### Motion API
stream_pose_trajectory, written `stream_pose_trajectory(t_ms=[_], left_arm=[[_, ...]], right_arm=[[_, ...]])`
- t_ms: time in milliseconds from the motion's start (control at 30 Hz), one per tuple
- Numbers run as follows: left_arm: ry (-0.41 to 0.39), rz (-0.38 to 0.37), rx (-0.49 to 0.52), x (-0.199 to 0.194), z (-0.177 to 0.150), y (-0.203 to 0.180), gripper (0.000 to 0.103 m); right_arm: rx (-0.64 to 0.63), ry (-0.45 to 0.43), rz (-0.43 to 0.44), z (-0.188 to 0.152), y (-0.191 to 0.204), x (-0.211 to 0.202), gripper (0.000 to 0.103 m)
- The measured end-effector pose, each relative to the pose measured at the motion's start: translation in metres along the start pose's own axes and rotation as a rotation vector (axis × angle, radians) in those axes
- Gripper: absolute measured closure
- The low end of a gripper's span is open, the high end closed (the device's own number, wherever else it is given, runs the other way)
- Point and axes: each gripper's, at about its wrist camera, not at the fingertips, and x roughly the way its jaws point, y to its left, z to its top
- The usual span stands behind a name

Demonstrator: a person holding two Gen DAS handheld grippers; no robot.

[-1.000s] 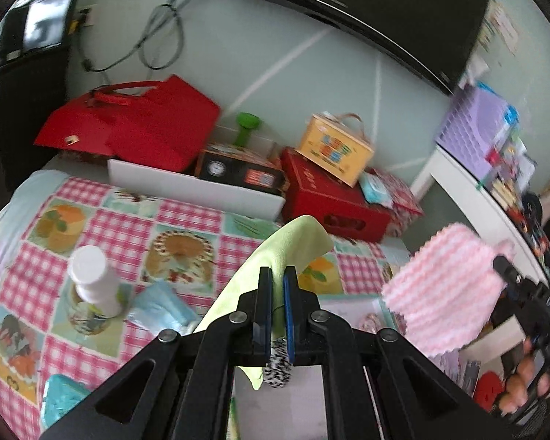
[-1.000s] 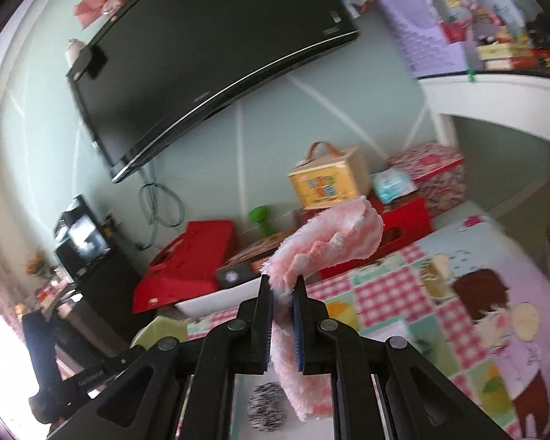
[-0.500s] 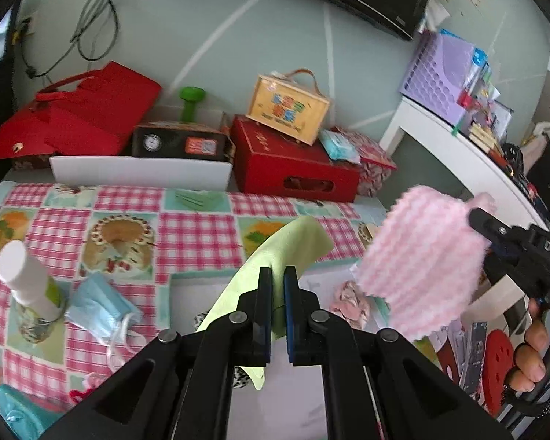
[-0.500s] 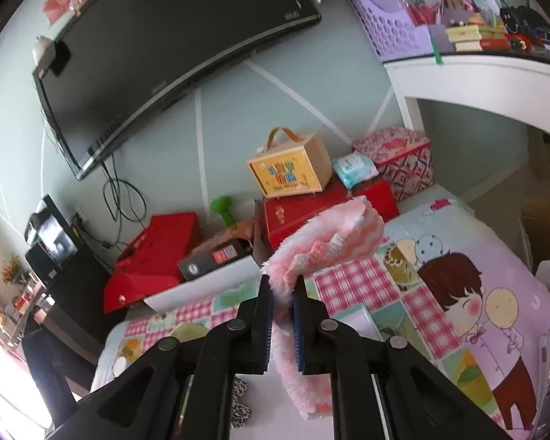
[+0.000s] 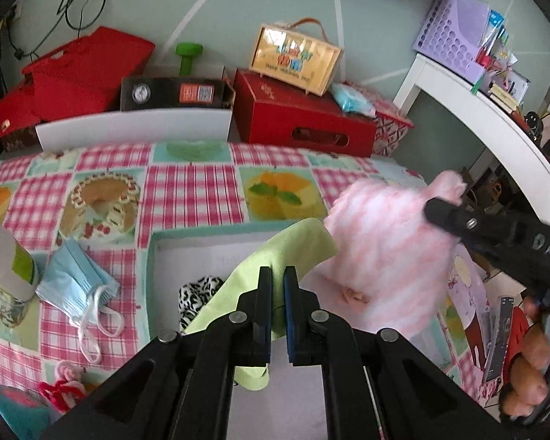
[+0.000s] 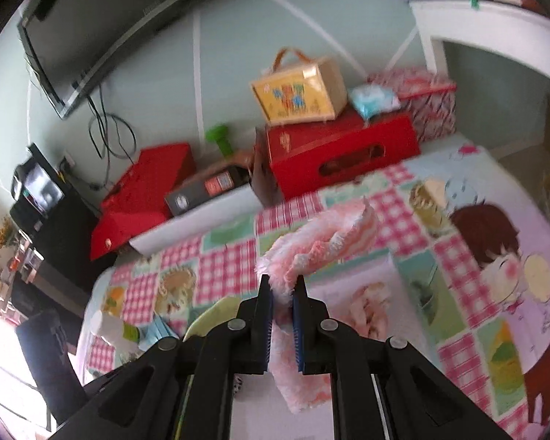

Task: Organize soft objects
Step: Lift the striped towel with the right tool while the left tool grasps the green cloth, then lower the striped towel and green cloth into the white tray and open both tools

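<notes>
Pink-checked patchwork tablecloth (image 5: 190,190) fronts red boxes (image 5: 304,124) along a pale green wall; left gripper (image 5: 277,293) clamps a lime-green cloth (image 5: 293,245), right gripper (image 6: 283,304) clamps a fluffy pink-striped cloth (image 6: 319,242).

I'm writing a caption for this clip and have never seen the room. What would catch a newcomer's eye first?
Two cloths held up at once: the left tongs are shut on a lime-green smooth cloth, and the right tongs on a fluffy pink-and-white striped cloth, both over a shallow white tray. Beneath lies the pink checked picture-print bedcover, with a big red cardboard box behind it.
</notes>
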Motion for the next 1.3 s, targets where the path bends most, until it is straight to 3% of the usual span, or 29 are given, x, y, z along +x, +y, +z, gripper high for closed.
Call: stream_pose_trajectory(t_ms=[367, 800, 900, 967, 1067, 1200, 1267, 1300], left_arm=[[0.097, 0.026, -0.016, 0.023, -0.007, 0.004, 0.098], [0.174, 0.032, -0.051, 0.035, -0.011, 0.012, 0.097], [0.183, 0.042, -0.05, 0.036, -0.011, 0.013, 0.093], [0.179, 0.043, -0.052, 0.034, -0.01, 0.013, 0.084], [0.166, 0.042, -0.056, 0.029, -0.008, 0.013, 0.072], [0.148, 0.038, -0.055, 0.019, -0.003, 0.013, 0.068], [0.13, 0.038, -0.061, 0.011, 0.0, 0.014, 0.056], [0.121, 0.04, -0.064, 0.008, 0.002, 0.015, 0.055]], right_arm=[[0.005, 0.201, -0.096, -0.024, -0.014, 0.053, 0.091], [0.008, 0.316, -0.197, -0.039, -0.029, 0.078, 0.089], [0.001, 0.333, -0.211, -0.041, -0.028, 0.082, 0.089], [-0.011, 0.339, -0.23, -0.041, -0.026, 0.081, 0.088], [-0.024, 0.33, -0.248, -0.039, -0.023, 0.077, 0.078], [-0.025, 0.314, -0.257, -0.036, -0.021, 0.07, 0.078], [-0.026, 0.299, -0.259, -0.033, -0.019, 0.064, 0.078], [-0.028, 0.291, -0.26, -0.032, -0.018, 0.061, 0.077]])
